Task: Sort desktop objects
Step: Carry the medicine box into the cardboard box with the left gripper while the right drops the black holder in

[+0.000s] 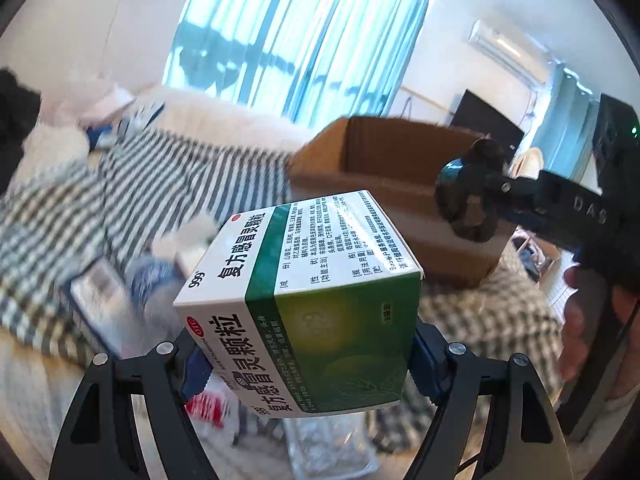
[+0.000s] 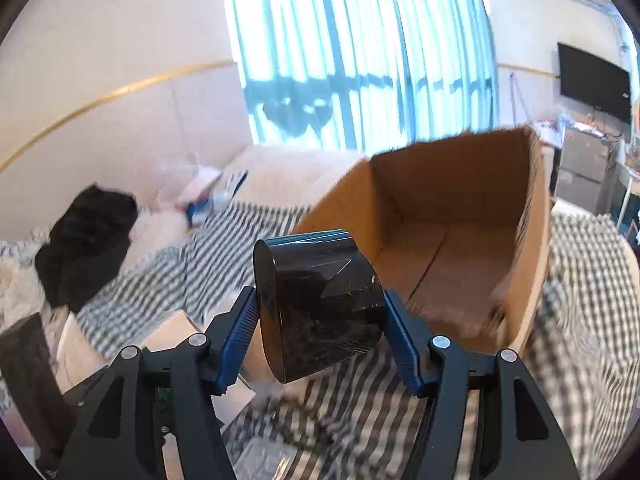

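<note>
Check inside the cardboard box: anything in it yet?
Right wrist view: the cardboard box shows bare brown floor and inner walls, nothing visible inside. The near-left corner of the floor is hidden by the black cylinder held in the right gripper, and the near wall hides the front strip.

left wrist: close behind its tongs, facing down over the striped bed (image 1: pixel 132 184) | right wrist: likewise | shared: cardboard box (image 1: pixel 384 168) (image 2: pixel 448 216), window curtains (image 1: pixel 296 40) (image 2: pixel 352 40)

Both grippers raised — left gripper (image 1: pixel 308 364), right gripper (image 2: pixel 320 340) — jaws clamped.
</note>
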A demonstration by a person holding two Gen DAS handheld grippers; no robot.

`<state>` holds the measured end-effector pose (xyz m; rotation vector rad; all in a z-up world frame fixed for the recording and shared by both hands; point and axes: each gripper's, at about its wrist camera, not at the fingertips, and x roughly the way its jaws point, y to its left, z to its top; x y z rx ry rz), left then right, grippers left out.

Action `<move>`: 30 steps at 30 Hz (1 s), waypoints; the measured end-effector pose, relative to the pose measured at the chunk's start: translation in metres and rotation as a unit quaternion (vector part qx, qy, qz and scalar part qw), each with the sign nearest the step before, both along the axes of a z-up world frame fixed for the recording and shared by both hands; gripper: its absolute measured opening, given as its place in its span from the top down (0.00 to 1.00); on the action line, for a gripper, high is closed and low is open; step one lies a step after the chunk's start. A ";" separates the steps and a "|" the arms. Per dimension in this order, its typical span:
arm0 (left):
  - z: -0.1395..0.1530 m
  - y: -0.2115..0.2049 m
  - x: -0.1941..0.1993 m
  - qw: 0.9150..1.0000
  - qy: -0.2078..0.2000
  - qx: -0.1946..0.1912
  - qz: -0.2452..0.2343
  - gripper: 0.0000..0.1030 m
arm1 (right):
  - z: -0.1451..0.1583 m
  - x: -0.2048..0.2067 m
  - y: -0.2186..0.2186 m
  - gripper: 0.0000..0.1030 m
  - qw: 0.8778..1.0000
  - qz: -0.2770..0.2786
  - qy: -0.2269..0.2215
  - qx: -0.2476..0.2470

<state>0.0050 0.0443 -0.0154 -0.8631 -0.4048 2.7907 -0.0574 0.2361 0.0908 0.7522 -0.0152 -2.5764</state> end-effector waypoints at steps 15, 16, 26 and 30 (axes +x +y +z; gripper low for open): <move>0.079 0.062 -0.136 0.994 0.080 -0.070 -0.026 0.21 | 0.016 -0.071 0.039 0.40 0.998 -0.069 0.012 -0.006; 0.076 0.066 -0.143 0.994 0.073 -0.075 -0.025 0.21 | 0.014 -0.073 0.037 0.40 0.997 -0.070 0.017 -0.001; 0.061 0.075 -0.187 0.996 0.049 -0.074 -0.023 0.14 | 0.017 -0.082 0.015 0.11 0.989 -0.107 0.080 0.058; 0.066 0.077 -0.187 0.996 0.042 -0.071 -0.028 0.00 | 0.025 -0.069 0.028 0.11 0.988 -0.121 0.090 0.044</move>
